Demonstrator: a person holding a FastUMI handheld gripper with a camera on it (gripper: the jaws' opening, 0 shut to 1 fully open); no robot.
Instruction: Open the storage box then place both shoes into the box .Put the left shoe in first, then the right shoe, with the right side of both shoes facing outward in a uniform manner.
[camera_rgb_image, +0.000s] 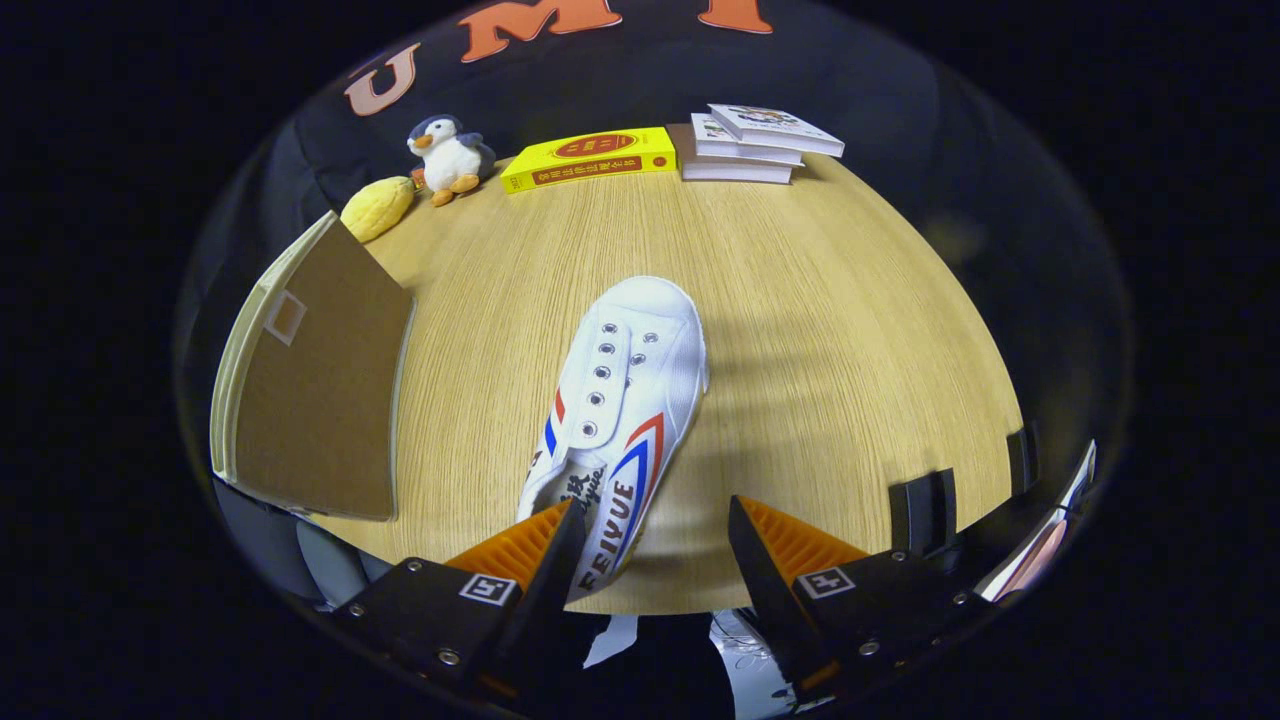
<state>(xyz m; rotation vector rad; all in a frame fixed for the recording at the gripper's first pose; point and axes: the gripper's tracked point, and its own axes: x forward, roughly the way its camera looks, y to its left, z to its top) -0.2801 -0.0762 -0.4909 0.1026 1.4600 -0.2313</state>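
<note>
- Grabbing the white canvas sneaker with red and blue side stripes (622, 400) looks like the step in hand; it lies on the light wood-grain desk (820, 330), toe pointing away, heel end at the tongs.
- Tongs (655, 520) are spread wide, pinching nothing. One finger overlaps the heel collar on the shoe's inner side; the other stands clear of the striped side with bare desk between. Actual contact I cannot tell.
- To do it well: shift sideways so the heel sits centred in the gap, push forward until both fingers flank the heel counter, then close on the stiff rear, not the soft tongue or eyelet row.
- Keep the striped side readable during the lift, since the task wants one side facing outward.
- Tan cardboard storage box with a cream rim (310, 390) sits beside the shoe on the desk, its brown panel turned toward the camera; whether it is open I cannot tell.
- Pose: tool held low over the near desk edge, pitched down, aimed roughly along the shoe.
- Beyond, at the far edge: yellow plush lemon (378, 207), penguin soft toy (450, 155), flat yellow book (590, 158), stack of white books (755, 145). All well apart from the work.
</note>
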